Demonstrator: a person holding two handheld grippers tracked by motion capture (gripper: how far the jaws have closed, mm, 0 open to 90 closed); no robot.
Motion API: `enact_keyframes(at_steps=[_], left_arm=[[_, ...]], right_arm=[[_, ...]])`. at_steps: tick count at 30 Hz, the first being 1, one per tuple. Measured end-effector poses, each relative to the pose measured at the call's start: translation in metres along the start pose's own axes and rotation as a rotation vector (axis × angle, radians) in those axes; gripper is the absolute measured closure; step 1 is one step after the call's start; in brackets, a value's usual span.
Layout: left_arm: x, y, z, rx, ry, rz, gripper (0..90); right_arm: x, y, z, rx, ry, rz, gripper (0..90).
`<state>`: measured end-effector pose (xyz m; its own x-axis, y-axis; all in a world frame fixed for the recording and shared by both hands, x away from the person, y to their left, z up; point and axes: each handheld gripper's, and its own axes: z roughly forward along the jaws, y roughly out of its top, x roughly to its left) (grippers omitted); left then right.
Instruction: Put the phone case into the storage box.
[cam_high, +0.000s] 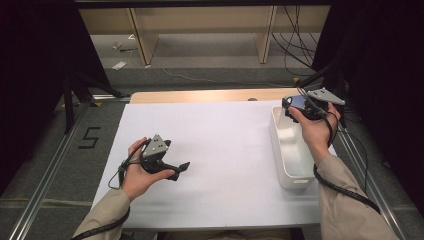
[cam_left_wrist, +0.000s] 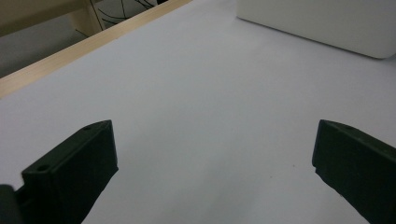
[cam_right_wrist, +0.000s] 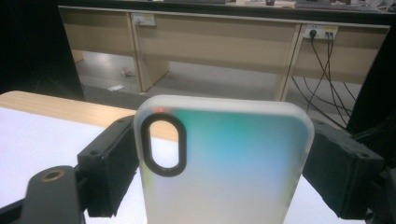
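Note:
My right gripper (cam_high: 294, 109) hangs over the far end of a white bin (cam_high: 287, 165) at the table's right side. It is shut on a translucent, iridescent phone case (cam_right_wrist: 224, 163) with an oval camera cutout. The case stands upright, and the black pads (cam_right_wrist: 109, 163) press on its two long sides. From above, the phone case (cam_high: 298, 102) appears as a small bluish patch in the hand. My left gripper (cam_high: 181, 171) rests low over the white sheet (cam_high: 225, 150) at the left, pointing right. Its jaws stand wide apart with nothing between them (cam_left_wrist: 215, 163).
The white sheet covers most of the wooden table (cam_high: 200, 95). The bin's white wall (cam_left_wrist: 327, 23) lies ahead of the left gripper. Cables (cam_high: 295, 45) and wooden desk legs stand on the floor beyond the far edge. Metal rails (cam_high: 45, 175) run along both sides.

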<state>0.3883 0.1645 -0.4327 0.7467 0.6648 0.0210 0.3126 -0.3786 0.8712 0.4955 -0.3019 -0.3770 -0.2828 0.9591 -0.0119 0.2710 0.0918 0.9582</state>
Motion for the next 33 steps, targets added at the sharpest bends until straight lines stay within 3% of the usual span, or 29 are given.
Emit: enact_keyframes(at_steps=[33], left_arm=[[0.0,0.0002,0.0,-0.002,0.0,0.0,0.0]], right_arm=[[-0.0026,-0.0005,0.0082,0.008,-0.01,-0.004,18.1]])
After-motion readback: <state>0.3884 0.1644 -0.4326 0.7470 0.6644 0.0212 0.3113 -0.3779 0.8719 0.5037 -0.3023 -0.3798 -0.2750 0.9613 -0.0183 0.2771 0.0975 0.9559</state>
